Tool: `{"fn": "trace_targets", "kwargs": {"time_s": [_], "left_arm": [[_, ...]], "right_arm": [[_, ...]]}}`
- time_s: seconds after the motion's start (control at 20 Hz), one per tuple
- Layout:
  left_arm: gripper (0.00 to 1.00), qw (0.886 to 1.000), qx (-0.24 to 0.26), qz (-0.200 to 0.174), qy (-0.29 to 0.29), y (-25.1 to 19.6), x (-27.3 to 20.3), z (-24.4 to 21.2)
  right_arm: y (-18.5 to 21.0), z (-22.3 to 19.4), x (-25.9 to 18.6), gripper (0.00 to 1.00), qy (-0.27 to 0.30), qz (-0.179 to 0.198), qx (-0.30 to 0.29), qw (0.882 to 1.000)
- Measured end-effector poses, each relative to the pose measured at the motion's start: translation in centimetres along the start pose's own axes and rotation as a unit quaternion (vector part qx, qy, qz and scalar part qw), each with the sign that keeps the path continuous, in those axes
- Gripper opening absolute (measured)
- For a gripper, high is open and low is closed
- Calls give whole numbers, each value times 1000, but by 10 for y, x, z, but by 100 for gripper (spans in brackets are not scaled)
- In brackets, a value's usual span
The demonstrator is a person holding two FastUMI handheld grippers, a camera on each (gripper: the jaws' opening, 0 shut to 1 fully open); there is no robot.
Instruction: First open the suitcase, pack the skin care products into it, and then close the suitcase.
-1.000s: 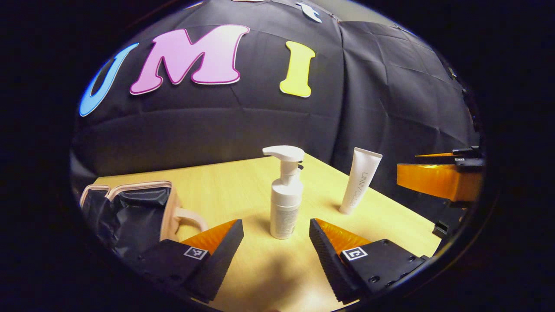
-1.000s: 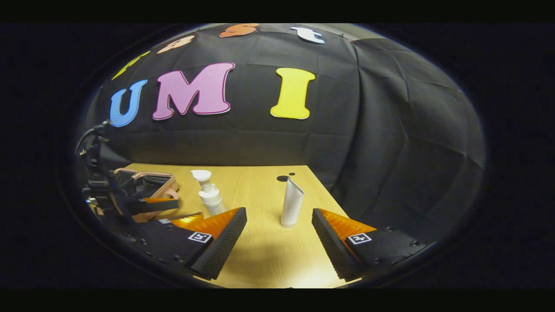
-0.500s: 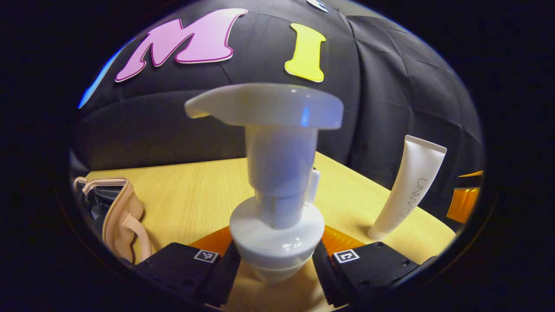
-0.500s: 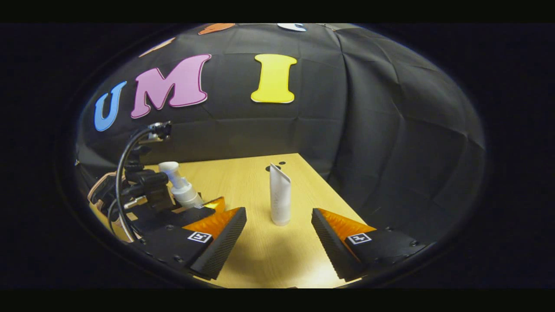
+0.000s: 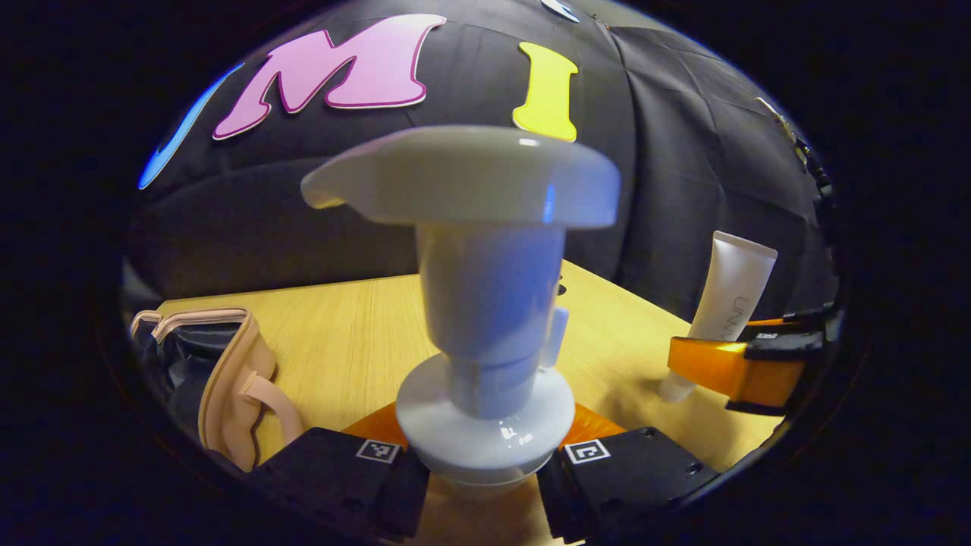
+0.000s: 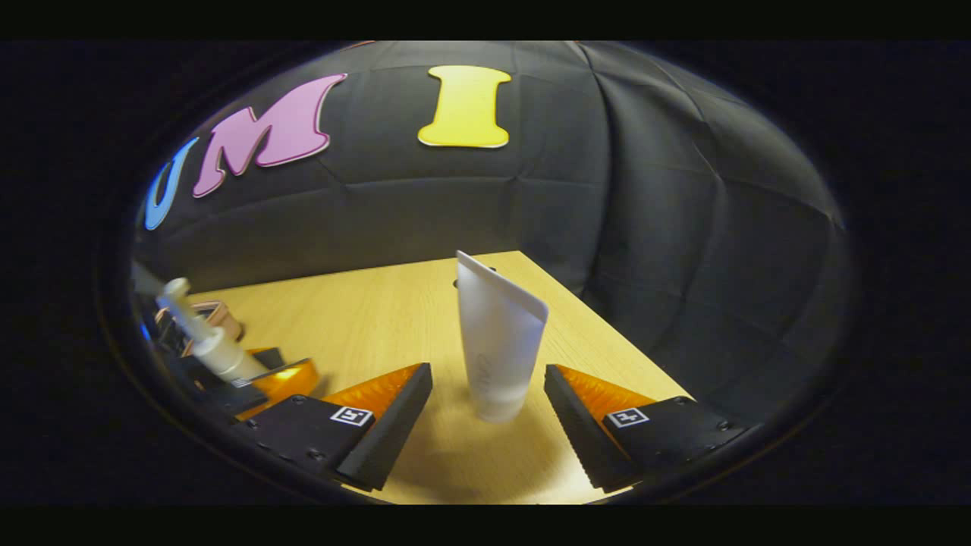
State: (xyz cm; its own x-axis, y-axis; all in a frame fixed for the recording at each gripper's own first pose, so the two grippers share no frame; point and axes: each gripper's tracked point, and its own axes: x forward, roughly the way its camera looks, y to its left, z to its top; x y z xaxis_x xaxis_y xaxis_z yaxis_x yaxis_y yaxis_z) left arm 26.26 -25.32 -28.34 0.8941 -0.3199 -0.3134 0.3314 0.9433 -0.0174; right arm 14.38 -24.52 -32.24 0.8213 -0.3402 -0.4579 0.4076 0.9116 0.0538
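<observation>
A white pump bottle looms close in the left gripper view, with my left gripper shut on its body just below the collar. In the right gripper view the same pump bottle leans at the far left, held by the left gripper. A white tube stands upright on its cap between the fingers of my right gripper, which is open and apart from it on both sides. The pink suitcase lies open at the left, showing dark lining. The tube and the right gripper appear at the right.
The wooden table ends at a right edge just past the tube and at a far edge against the black cloth wall. The suitcase sits behind the left gripper.
My left gripper moved in and shut on the pump bottle. My right gripper came forward until the tube stands between its open fingers.
</observation>
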Motion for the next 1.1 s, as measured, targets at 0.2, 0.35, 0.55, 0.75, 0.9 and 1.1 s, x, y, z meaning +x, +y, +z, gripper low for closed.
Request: {"fn": "trace_targets", "kwargs": {"time_s": [0.2,0.35,0.55,0.75,0.9,1.1], "left_arm": [[64,1000,-6,12,-2,17,-28,-11],[64,1000,-9,17,0,22,-41,-17],[64,1000,-13,26,-2,27,-51,-21],[64,999,-26,26,3,30,-61,-24],[64,998,-45,31,-3,35,-80,-17],[64,996,-67,44,-45,57,-127,35]], "right_arm": [[3,-22,19,97,30,4,-5,1000],[-1,-18,22,80,11,-3,-20,1000],[-3,-16,24,49,1,-3,-41,999],[4,-12,9,39,-7,11,-69,997],[18,7,-14,43,-30,35,-74,996],[47,41,-55,42,-79,72,-105,989]]}}
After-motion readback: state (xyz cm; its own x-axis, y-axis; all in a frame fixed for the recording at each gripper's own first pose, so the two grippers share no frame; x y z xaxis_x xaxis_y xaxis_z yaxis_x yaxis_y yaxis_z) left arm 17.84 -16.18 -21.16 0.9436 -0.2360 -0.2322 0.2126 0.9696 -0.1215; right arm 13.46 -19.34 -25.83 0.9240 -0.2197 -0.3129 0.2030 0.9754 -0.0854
